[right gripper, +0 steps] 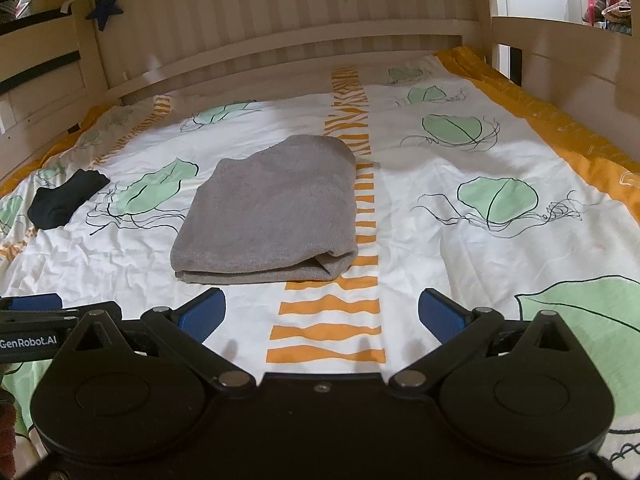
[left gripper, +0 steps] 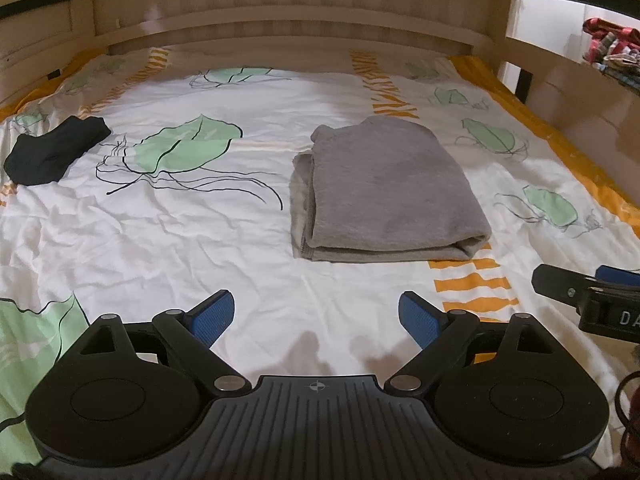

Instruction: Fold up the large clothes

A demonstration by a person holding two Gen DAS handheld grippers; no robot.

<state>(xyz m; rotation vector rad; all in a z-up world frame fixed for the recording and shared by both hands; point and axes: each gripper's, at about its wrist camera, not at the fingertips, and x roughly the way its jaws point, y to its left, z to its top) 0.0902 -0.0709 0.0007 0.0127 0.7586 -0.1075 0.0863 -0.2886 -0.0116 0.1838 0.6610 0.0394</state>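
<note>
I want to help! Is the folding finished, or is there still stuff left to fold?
The gray garment looks done: it lies folded flat on the bedsheet. Nothing is in hand; the left gripper and right gripper are open and empty. The small black cloth looks unfolded, maybe next.

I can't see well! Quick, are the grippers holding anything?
Left gripper: open, holding nothing.
Right gripper: open, holding nothing.

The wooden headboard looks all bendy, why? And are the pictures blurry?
Left wrist view: the fisheye lens bows the pale wooden headboard; the folded grey garment is sharp. Right wrist view: same bowing; bright daylight washes out the top right corner; soft shadows lie on the white leaf-print bedsheet.
</note>
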